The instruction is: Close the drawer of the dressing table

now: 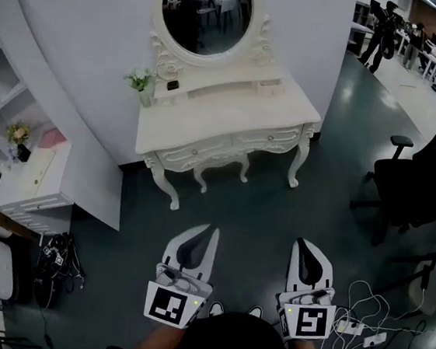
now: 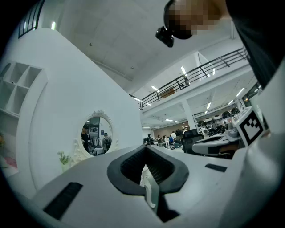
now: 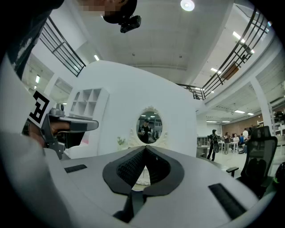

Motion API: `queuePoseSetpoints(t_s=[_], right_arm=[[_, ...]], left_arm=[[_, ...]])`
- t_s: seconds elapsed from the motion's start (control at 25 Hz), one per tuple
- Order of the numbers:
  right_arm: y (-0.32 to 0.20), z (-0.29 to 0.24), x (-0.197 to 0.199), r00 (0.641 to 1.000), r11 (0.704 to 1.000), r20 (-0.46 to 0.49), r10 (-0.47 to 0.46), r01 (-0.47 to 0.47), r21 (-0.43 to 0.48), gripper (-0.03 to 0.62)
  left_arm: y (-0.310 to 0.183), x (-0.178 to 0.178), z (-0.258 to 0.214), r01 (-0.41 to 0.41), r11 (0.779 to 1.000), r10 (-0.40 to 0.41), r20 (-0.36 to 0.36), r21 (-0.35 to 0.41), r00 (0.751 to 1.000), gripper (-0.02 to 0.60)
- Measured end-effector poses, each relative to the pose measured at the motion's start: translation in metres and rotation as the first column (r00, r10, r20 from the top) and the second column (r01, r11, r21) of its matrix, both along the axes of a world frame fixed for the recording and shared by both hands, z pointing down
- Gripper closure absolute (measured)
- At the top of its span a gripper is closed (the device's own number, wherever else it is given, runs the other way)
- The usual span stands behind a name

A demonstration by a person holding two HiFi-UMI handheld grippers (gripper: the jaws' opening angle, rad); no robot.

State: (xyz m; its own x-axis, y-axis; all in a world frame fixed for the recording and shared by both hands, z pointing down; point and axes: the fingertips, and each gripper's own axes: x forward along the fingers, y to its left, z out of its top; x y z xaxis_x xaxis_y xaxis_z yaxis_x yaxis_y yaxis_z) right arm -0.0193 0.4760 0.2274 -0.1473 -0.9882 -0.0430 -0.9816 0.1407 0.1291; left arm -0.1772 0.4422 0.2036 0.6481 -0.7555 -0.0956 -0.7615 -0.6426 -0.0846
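**Nothing done yet: we stand short of the table**

Our left gripper [image 1: 206, 235] is held level with its jaws drawn together on nothing. Ahead of it, well apart across bare floor, stands the dressing table [image 1: 224, 120]. Its small upper drawer [image 1: 271, 87], right of the mirror, seems to jut out slightly, though we cannot be sure. Our right gripper [image 1: 302, 248] is likewise closed and empty. We judge that the approach and the push both remain.

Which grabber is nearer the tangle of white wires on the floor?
The right gripper: the white cables lie right beside it, on the far side from the left gripper.
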Motion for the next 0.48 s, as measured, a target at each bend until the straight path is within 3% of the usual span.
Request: queuePoseSetpoints(t_s=[0.16,0.32,0.48], right_arm=[[0.003,0.002,0.002,1.0,1.0,0.006,-0.004,0.004,0.004,0.595],[0.013,-0.004,0.005,0.995,0.997,0.085,-0.059,0.054,0.061,0.595],[0.019,0.001,0.018,0.995,0.997,0.079,-0.055,0.051,0.052,0.595]], left_arm=[[0.003,0.004,0.004,-0.003,1.0,0.003,-0.005,-0.012,1.0,0.578],[0.008,0.009,0.005,0.002,1.0,-0.002,-0.004,-0.014,1.0,0.578],[0.014,0.018,0.003,0.0,1.0,0.0,-0.015,0.004,1.0,0.578]])
